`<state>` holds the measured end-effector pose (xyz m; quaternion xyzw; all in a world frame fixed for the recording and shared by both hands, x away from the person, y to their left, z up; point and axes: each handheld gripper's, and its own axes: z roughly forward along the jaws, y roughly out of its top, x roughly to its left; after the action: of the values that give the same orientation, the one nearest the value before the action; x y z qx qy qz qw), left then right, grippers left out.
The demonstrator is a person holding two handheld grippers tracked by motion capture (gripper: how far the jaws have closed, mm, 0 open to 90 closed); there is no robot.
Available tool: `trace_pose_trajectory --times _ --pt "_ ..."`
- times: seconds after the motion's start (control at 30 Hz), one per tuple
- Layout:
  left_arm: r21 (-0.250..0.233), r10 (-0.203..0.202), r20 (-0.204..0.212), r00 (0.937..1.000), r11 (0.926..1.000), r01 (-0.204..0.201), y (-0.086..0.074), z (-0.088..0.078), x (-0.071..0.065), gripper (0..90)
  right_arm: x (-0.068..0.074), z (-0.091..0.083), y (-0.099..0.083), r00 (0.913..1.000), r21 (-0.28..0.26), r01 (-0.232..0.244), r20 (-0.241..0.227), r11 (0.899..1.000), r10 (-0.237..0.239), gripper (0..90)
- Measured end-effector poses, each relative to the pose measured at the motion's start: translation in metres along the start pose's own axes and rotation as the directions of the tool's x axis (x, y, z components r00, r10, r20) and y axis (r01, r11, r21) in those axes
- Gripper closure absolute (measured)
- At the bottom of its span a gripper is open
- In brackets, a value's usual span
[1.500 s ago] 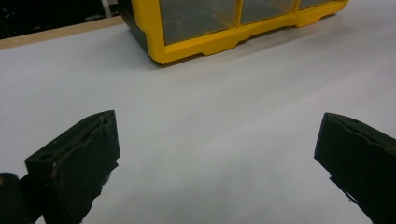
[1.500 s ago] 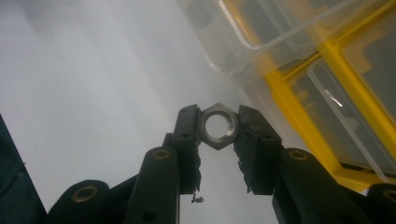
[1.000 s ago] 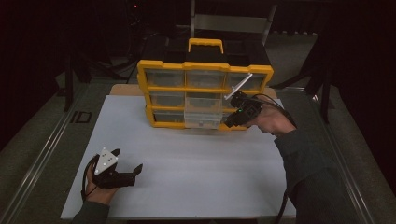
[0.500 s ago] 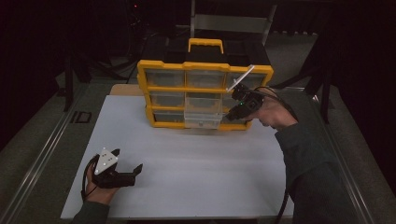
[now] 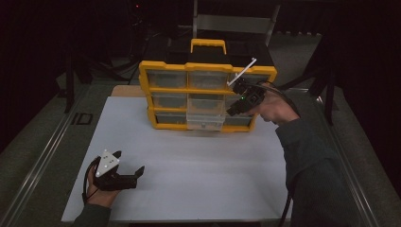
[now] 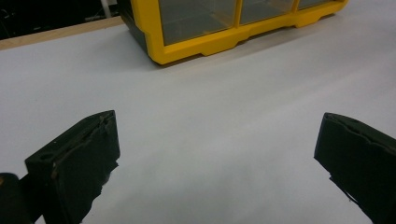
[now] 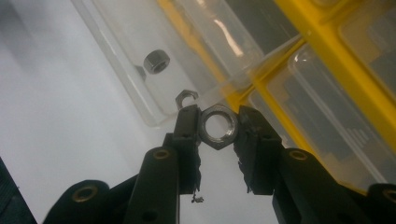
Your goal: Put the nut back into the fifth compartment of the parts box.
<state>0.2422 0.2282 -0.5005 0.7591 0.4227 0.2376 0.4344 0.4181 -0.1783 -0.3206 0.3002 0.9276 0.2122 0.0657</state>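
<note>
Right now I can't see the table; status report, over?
Right hand-held gripper shut on hex nut, beside the pulled-out clear drawer. Left hand-held gripper open, idle. Nothing in the way.

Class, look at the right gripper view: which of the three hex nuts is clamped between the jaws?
The largest, nearest hex nut, pinched by the right gripper; the other two nuts lie in the clear drawer.
</note>
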Motion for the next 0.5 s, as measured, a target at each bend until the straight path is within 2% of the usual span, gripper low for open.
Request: trace_pose_trajectory --times 0.37,0.5 --pt "0.001 0.0 0.001 1.0 1.0 0.0 0.0 0.0 0.0 0.6 -0.001 -0.004 0.016 1.0 -0.018 -0.007 0.004 1.0 0.008 70.1" --pt "0.001 0.002 0.003 1.0 1.0 -0.002 0.0 0.0 0.0 0.6 0.001 -0.003 0.023 1.0 -0.021 0.004 0.006 1.0 -0.004 70.0"
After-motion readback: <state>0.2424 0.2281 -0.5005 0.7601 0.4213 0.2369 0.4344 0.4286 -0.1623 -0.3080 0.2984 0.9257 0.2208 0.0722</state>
